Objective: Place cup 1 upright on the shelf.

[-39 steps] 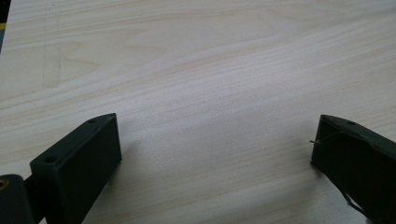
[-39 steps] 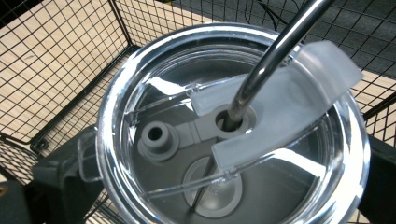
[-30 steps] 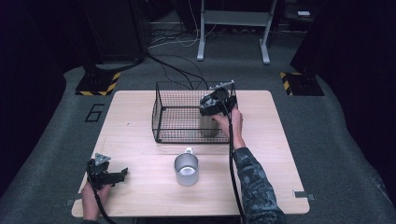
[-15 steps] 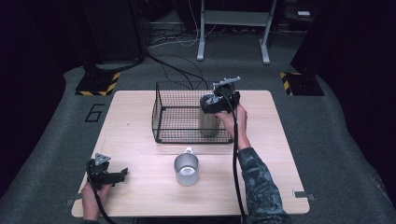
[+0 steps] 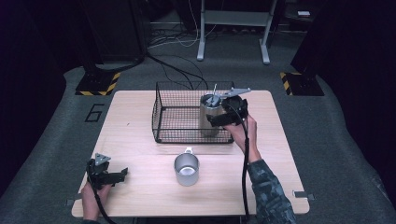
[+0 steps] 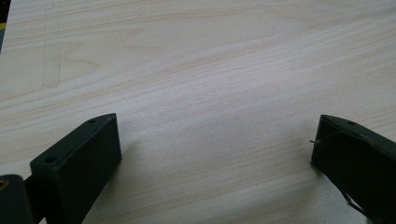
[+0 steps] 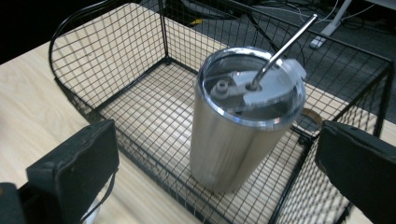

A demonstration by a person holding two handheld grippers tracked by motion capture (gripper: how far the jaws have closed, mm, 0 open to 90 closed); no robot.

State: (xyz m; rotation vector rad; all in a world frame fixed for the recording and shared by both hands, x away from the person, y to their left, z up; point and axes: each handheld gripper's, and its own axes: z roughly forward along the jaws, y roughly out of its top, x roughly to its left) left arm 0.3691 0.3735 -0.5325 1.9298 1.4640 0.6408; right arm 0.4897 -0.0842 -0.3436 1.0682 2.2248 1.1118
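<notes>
High view: steel tumbler w/ straw standing in wire basket, right gripper just beside it; mug left on table.
Left gripper view: jaws wide apart, nothing held.
Right gripper view: jaws spread, clear of tumbler. Placement prob. done; mug still to go.

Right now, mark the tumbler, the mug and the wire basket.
tumbler (image 7: 233,149), right gripper view, steel side wall
mug (image 5: 186,170), high view, rim
wire basket (image 5: 175,113), high view, mesh floor, left part
</notes>
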